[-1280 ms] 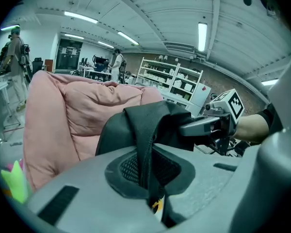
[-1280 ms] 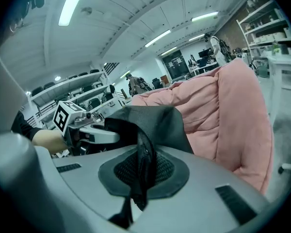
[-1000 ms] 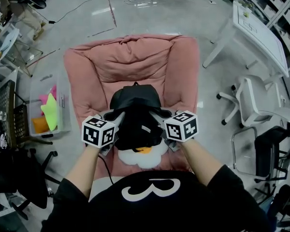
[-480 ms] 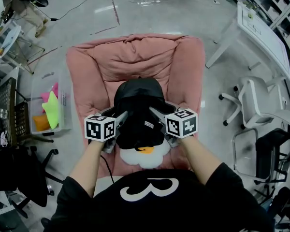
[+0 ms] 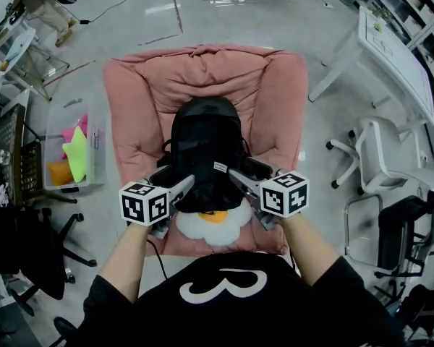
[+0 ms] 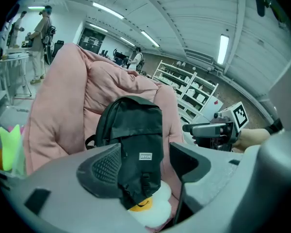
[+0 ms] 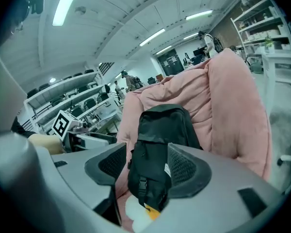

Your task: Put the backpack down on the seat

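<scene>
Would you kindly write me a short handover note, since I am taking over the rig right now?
Left gripper: fingers opening at the lower left side of the backpack, not clamping it.
Right gripper: fingers opening at the backpack's lower right side, nothing gripped.
Backpack: upright on the pink armchair, leaning on its backrest, its bottom on the egg-shaped cushion.
Done: the backpack is down on the seat.
Left: probably only to draw both grippers back clear of it.
</scene>
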